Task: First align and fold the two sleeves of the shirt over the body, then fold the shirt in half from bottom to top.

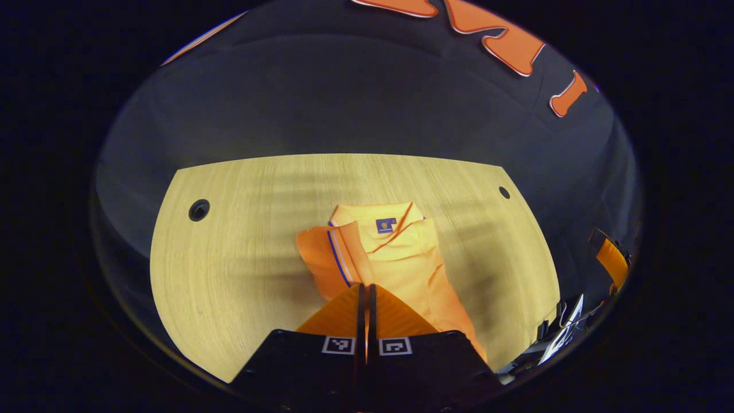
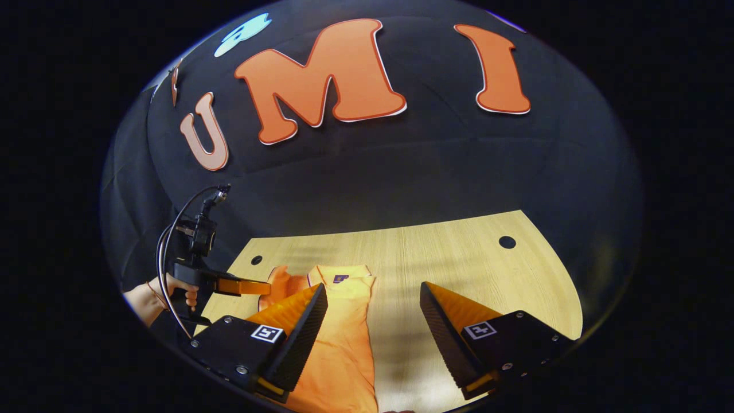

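**Claws: left pressed together, right spread**

Left gripper (image 1: 365,292) was seen with fingers together, nothing visibly pinched, low centre in the left gripper view. Right gripper (image 2: 373,310) was held spread above the table (image 2: 459,258). Shirt (image 1: 395,258) was laid mid-frame, partly folded.

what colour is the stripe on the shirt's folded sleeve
Blue, beside a thin pale line, on the orange sleeve of the shirt. Best in the left gripper view.

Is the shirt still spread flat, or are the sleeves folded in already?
Partly folded: the shirt lies as a narrow strip on the table, one sleeve over the body. Bottom-to-top fold not yet done.
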Demonstrator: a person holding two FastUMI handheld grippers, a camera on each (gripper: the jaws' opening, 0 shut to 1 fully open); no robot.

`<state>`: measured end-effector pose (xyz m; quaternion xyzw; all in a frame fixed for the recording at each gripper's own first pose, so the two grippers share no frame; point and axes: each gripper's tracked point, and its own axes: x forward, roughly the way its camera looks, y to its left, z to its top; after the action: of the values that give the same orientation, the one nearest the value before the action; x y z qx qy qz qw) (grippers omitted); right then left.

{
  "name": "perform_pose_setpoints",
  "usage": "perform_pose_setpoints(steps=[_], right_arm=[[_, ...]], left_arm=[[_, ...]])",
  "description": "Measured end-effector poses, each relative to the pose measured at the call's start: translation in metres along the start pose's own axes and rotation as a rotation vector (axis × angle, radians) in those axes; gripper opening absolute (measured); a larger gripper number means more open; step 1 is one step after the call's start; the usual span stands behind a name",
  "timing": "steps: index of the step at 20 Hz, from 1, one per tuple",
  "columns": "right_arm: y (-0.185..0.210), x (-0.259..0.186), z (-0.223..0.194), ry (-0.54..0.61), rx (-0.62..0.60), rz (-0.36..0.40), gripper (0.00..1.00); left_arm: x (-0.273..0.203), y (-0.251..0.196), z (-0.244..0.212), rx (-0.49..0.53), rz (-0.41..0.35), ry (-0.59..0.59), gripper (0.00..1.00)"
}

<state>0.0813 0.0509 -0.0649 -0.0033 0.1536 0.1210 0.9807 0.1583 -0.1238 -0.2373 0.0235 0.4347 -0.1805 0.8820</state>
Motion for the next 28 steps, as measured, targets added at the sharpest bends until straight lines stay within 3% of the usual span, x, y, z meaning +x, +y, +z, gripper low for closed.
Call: perform_pose_setpoints(steps=[9, 16, 17, 19, 20, 21, 22, 24, 28], right_arm=[[-0.035, 0.004, -0.024, 0.044, 0.038, -0.038, 0.99], [-0.042, 0.015, -0.042, 0.092, 0.059, -0.038, 0.99], [-0.042, 0.018, -0.044, 0.098, 0.065, -0.037, 0.99], [-0.041, 0.021, -0.049, 0.108, 0.068, -0.038, 0.99], [-0.04, 0.021, -0.051, 0.113, 0.066, -0.039, 0.99], [-0.039, 0.023, -0.052, 0.116, 0.066, -0.038, 0.99], [-0.037, 0.024, -0.052, 0.119, 0.068, -0.037, 0.99], [-0.033, 0.025, -0.053, 0.123, 0.077, -0.031, 0.99], [-0.019, 0.03, -0.053, 0.132, 0.101, -0.006, 0.99]], left_arm=[[0.061, -0.064, -0.021, 0.058, -0.031, 0.093, 0.01], [0.103, -0.088, -0.041, -0.026, -0.055, 0.133, 0.03], [0.103, -0.091, -0.039, -0.032, -0.071, 0.133, 0.08], [0.11, -0.091, -0.043, -0.035, -0.069, 0.128, 0.34], [0.109, -0.089, -0.041, -0.044, -0.06, 0.122, 0.6], [0.108, -0.085, -0.041, -0.059, -0.041, 0.113, 0.71], [0.107, -0.083, -0.039, -0.067, -0.04, 0.104, 0.71], [0.097, -0.076, -0.037, -0.068, -0.023, 0.092, 1.0], [0.069, -0.059, -0.032, -0.057, -0.005, 0.051, 0.99]])
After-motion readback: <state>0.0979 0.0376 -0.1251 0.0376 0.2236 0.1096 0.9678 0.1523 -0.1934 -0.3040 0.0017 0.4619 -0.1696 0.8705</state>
